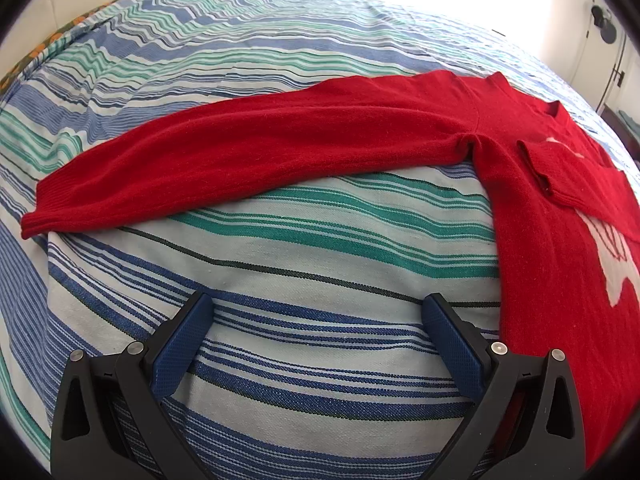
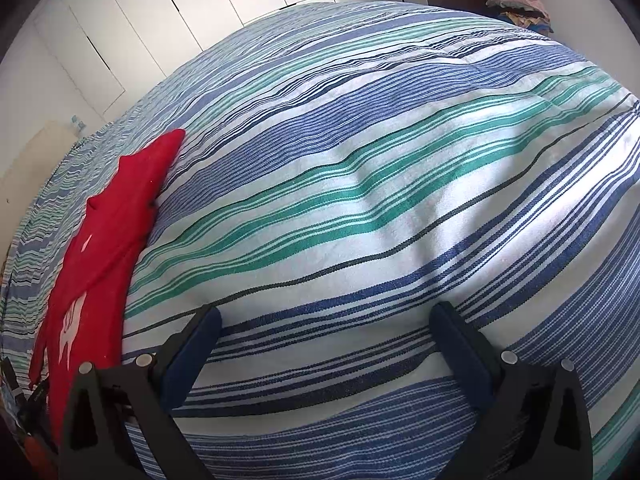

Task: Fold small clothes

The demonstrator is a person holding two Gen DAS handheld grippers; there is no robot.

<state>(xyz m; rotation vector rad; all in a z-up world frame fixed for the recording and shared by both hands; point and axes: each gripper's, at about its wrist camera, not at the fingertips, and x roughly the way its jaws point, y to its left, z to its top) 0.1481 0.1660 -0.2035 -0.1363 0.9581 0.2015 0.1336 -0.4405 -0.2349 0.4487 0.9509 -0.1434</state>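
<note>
Your left gripper (image 1: pixel 318 308) has its jaws spread wide and grips nothing; the 2 blue textured pads (image 1: pixel 452 348) hover over bare bedspread (image 1: pixel 320 248), a woven cotton-looking cover in blue, green and white stripes with thin dark lines. The red sweater (image 1: pixel 560 240) lies flat on it to the right of your left gripper, a soft fuzzy knit with a white shape on the chest. 1 long sleeve (image 1: pixel 240 152) stretches straight out to the left, ending in a ribbed cuff. The other sleeve (image 1: pixel 568 176) is folded across the chest, ribbed cuff on top.

Your right gripper (image 2: pixel 326 318) is also wide open and empty, dark blue pads (image 2: pixel 192 356) over the striped cover. In the right wrist view the sweater (image 2: pixel 100 248) sits at the far left, well apart from those fingers. White panelled doors (image 2: pixel 160 12) stand behind the bed; a pile of folded fabric (image 2: pixel 516 4) rests on dark furniture in the top right corner.
</note>
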